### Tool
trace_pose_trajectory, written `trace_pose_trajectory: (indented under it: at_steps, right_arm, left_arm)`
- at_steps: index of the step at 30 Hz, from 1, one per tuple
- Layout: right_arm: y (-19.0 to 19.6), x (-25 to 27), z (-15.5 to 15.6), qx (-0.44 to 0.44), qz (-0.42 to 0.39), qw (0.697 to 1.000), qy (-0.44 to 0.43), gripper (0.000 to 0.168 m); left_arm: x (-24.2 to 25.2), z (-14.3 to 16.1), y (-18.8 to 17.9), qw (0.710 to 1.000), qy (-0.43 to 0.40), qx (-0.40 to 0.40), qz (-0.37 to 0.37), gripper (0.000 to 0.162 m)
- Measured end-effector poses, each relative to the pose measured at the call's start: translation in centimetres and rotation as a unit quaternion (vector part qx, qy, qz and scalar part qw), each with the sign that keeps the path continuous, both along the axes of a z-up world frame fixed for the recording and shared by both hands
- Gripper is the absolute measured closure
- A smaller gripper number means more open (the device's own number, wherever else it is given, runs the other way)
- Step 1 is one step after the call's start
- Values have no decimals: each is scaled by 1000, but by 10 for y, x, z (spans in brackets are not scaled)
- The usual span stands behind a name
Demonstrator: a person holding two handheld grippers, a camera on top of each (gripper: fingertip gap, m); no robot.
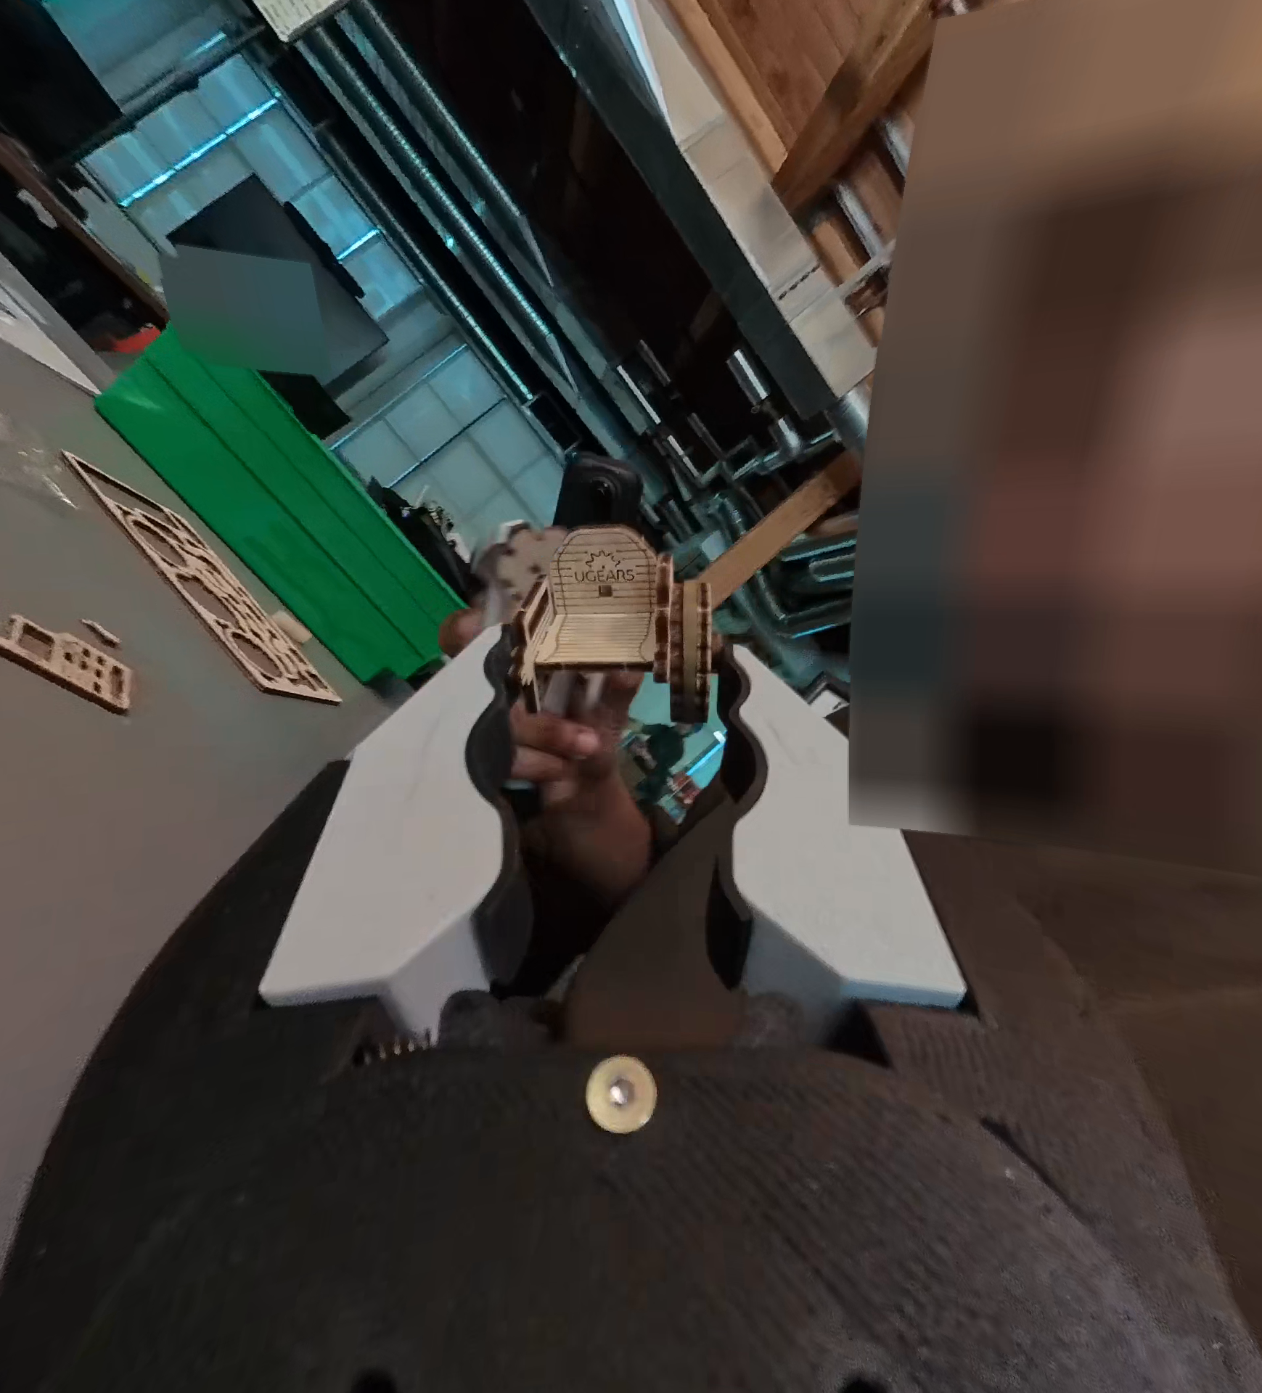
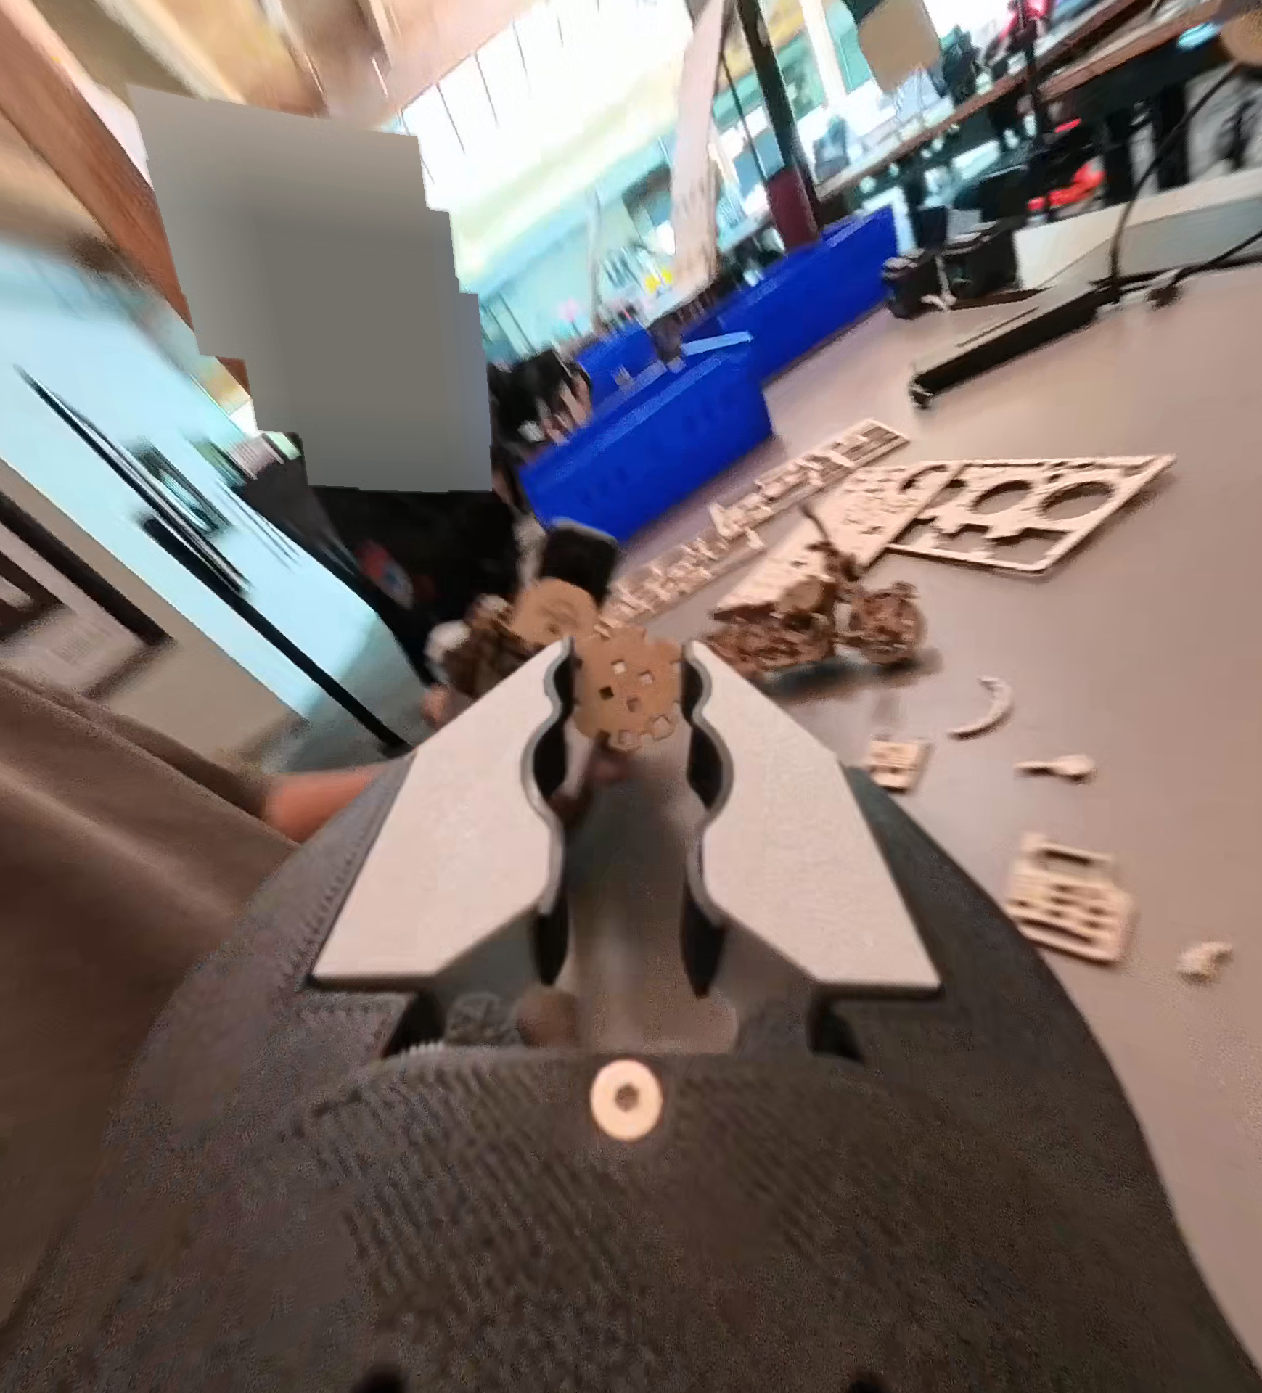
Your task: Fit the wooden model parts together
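Engraved lettering marks the seat subassembly (image 1: 597,610) backrest.

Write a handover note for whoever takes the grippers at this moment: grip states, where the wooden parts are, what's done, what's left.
Left gripper: shut on the wooden seat assembly, wheel on its side, held in the air.
Right gripper: shut on the toothed wooden disc, also raised.
On the grey table: a built wooden motorcycle, punched-out sheets, loose offcuts.
Done: both parts picked up.
Left: join disc to assembly; they look apart.

Pale matt wooden seat assembly (image 1: 597,618), matt grey table (image 2: 1178,678)
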State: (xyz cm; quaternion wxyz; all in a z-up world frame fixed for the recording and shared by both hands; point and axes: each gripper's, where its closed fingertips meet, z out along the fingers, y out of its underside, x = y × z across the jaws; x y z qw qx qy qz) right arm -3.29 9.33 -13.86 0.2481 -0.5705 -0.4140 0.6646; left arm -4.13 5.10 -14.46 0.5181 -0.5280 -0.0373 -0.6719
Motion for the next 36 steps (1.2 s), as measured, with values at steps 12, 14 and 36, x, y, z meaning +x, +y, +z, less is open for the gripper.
trace_pose_trajectory:
  at_steps: [12, 14, 36]
  right_arm:
    - [-10, 17, 6, -253, -5, 964, 79, 143]
    - [-10, 16, 3, -252, -13, 964, 78, 143]
    - [-11, 15, 3, -213, -44, 972, 85, 143]
  left_arm:
    - [25, -5, 14, 983, 164, 66, 44, 112]
    - [27, -5, 15, 984, 161, 67, 42, 113]
    - [34, -5, 13, 982, 171, 63, 47, 112]
